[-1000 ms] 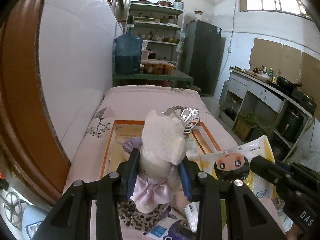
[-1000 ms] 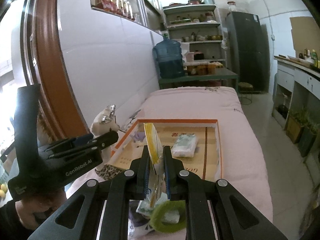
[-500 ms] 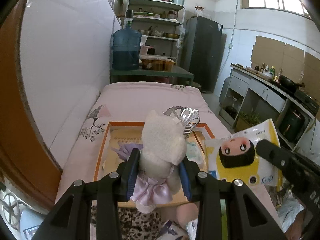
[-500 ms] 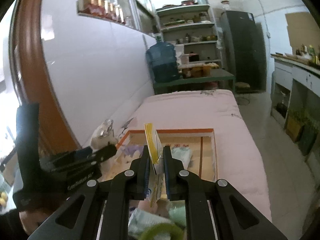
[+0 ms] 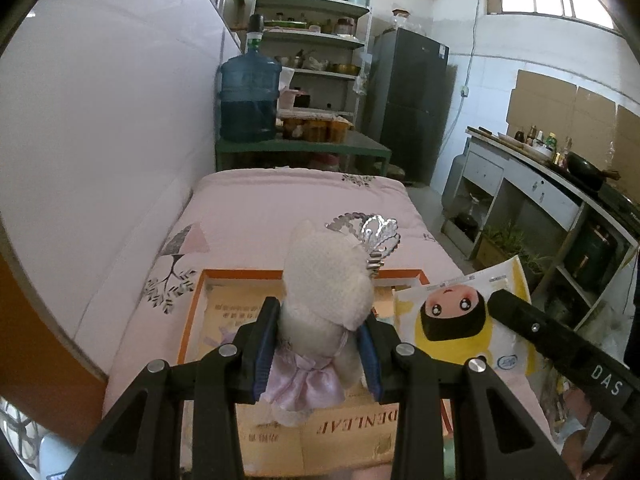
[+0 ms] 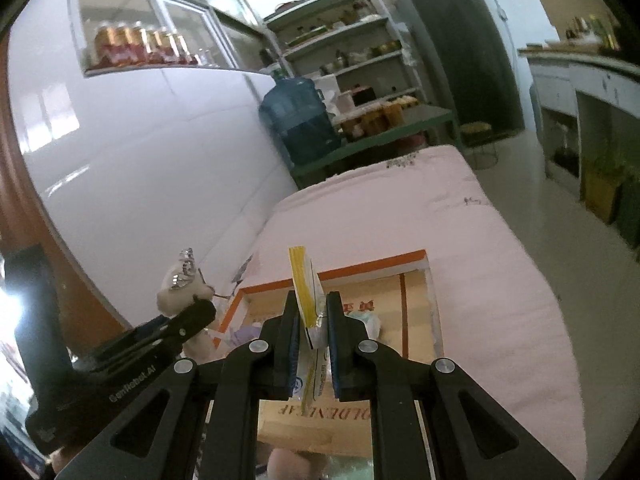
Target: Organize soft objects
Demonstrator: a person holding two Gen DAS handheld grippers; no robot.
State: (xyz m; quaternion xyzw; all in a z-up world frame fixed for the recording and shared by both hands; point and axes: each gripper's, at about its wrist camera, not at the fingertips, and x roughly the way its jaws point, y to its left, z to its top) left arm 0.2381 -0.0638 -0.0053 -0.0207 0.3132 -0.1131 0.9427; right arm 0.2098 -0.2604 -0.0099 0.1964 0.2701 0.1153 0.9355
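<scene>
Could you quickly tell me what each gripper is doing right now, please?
Left gripper: closed on the white plush doll with the silver tiara.
Right gripper: closed on the yellow packet with the cartoon face.

A pink quilted bed (image 5: 280, 204) along the white wall carries an open orange-rimmed cardboard box (image 5: 192, 312)

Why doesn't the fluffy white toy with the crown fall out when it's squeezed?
The plush toy looks soft and probably light; the left hand-held gripper pinches its body, which likely squashes and grips. Its crown looks stiffer and perhaps fragile.
</scene>
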